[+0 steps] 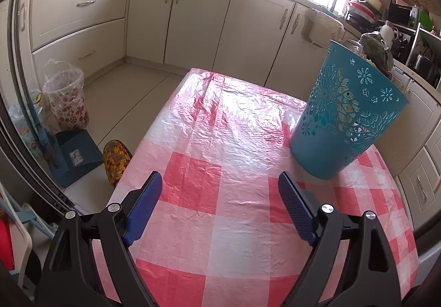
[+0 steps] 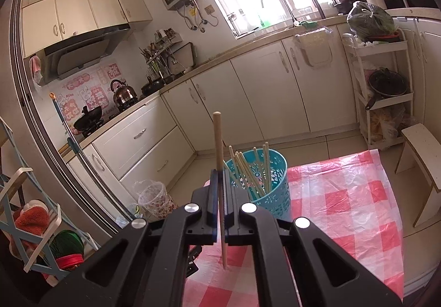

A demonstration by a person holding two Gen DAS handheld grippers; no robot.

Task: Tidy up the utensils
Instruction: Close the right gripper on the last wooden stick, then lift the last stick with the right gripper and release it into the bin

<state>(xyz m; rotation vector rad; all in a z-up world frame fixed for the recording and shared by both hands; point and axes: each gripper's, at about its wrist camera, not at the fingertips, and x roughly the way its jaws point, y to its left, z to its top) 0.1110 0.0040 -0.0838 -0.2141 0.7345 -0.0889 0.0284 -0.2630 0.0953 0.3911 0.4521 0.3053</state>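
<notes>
Nearest our lens in the left wrist view, our left gripper point(image 1: 220, 183) hangs over the tablecloth point(image 1: 217, 147) with its two blue pads spread wide and nothing between them. Left of the table, down on the floor, we see a floral bin lined with clear plastic point(image 1: 67, 99), a dark blue dustpan point(image 1: 78, 155) and a bright patterned slipper point(image 1: 115, 162). Moving right across the red-and-white checks, the teal basket point(image 1: 346, 117) with its cut-out flower pattern stands on the cloth near the table's right edge, leaning in this view.

In the right wrist view, a kettle point(image 2: 124, 93) and a black wok point(image 2: 88, 118) sit on the stove at far left. Further right, our right gripper point(image 2: 221, 177) is clamped tight on a single wooden chopstick point(image 2: 217, 139), which stands nearly upright, its blunt end well above the pads and its thin end poking out below them. Just beside it to the right, the same basket holds a bundle of chopsticks point(image 2: 249, 169) leaning at mixed angles. A white stool point(image 2: 420, 158) stands at far right.
</notes>
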